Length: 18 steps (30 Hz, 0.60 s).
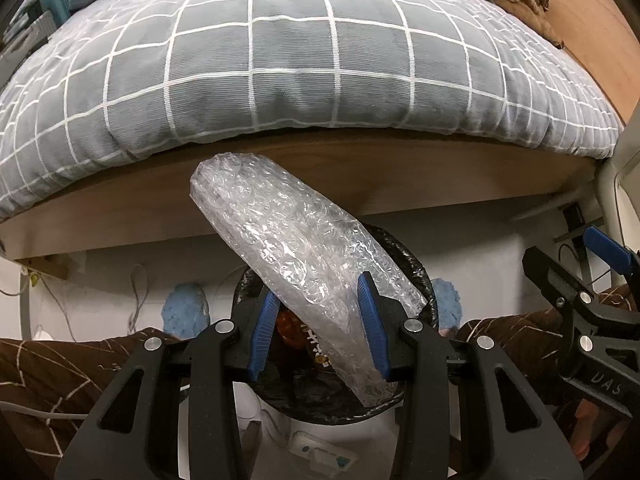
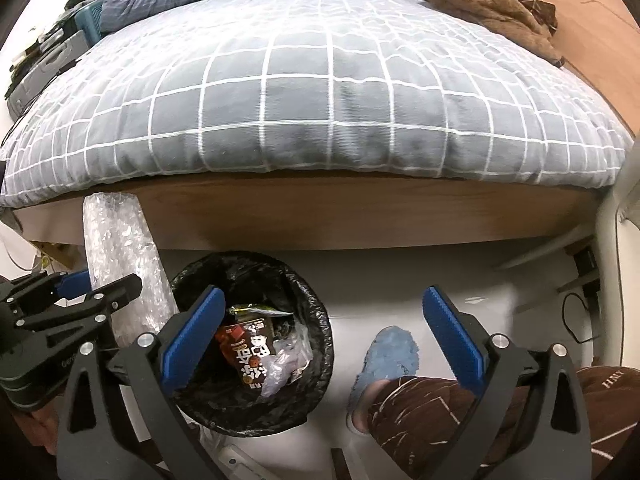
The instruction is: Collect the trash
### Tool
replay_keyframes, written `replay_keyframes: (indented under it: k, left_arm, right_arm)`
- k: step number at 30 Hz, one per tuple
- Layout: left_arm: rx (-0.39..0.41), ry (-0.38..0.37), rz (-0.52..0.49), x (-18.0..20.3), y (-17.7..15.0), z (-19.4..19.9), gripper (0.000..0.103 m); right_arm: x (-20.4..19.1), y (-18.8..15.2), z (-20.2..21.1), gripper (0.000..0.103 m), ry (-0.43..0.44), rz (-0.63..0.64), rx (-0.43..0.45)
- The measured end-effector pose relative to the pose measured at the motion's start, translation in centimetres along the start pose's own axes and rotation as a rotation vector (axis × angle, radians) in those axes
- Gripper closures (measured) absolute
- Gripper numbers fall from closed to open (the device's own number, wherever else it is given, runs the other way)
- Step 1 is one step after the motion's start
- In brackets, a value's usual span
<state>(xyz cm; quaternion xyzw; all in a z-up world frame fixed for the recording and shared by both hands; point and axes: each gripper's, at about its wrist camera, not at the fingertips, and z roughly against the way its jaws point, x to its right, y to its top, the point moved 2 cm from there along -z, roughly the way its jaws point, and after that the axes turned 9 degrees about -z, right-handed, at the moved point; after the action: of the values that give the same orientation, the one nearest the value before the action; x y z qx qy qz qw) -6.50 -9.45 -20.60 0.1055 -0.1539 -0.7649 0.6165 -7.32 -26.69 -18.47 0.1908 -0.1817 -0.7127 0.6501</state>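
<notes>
A long roll of clear bubble wrap [image 1: 280,232] sits tilted between the blue pads of my left gripper [image 1: 318,288], which is shut on its lower part. The roll's lower end hangs over a round bin lined with a black bag [image 1: 416,268]. In the right wrist view the same bubble wrap [image 2: 116,236] stands just left of the bin [image 2: 320,320], held by the left gripper [image 2: 104,284]. Snack wrappers and crumpled plastic [image 2: 256,352] lie inside the bin. My right gripper [image 2: 323,292] is open and empty, over the bin's right rim and the floor. The right gripper [image 1: 564,248] also shows at the right edge of the left wrist view.
A bed with a grey checked duvet [image 2: 320,100] and wooden frame [image 2: 360,208] stands right behind the bin. A brown garment [image 2: 488,12] lies on its far corner. A person's brown trouser leg [image 2: 432,412] and blue slipper [image 2: 392,352] are right of the bin. Cables [image 1: 136,292] trail on the white floor.
</notes>
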Motion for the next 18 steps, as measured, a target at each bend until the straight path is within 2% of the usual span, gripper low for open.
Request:
replay_keyframes:
  k: [5, 7, 9, 16, 18]
  left_arm:
    - [0.007, 0.002, -0.005, -0.1, -0.4, 0.3, 0.059]
    - [0.006, 0.008, -0.003, -0.1, -0.6, 0.1, 0.054]
    - [0.011, 0.022, -0.003, -0.3, -0.7, 0.3, 0.044]
    - [0.051, 0.029, -0.006, -0.8, -0.9, 1.7, 0.026]
    - [0.068, 0.036, 0.001, -1.2, -0.8, 2.5, 0.018]
  right_arm:
    - [-0.2, 0.0, 0.1, 0.008, -0.011, 0.001, 0.008]
    - [-0.3, 0.0, 0.1, 0.008, -0.011, 0.001, 0.010]
    - [-0.3, -0.1, 0.1, 0.008, -0.013, 0.002, 0.012]
    - [-0.8, 0.3, 1.3, 0.008, -0.012, 0.009, 0.042]
    - [-0.9, 0.6, 1.9, 0.008, -0.006, 0.010, 0.056]
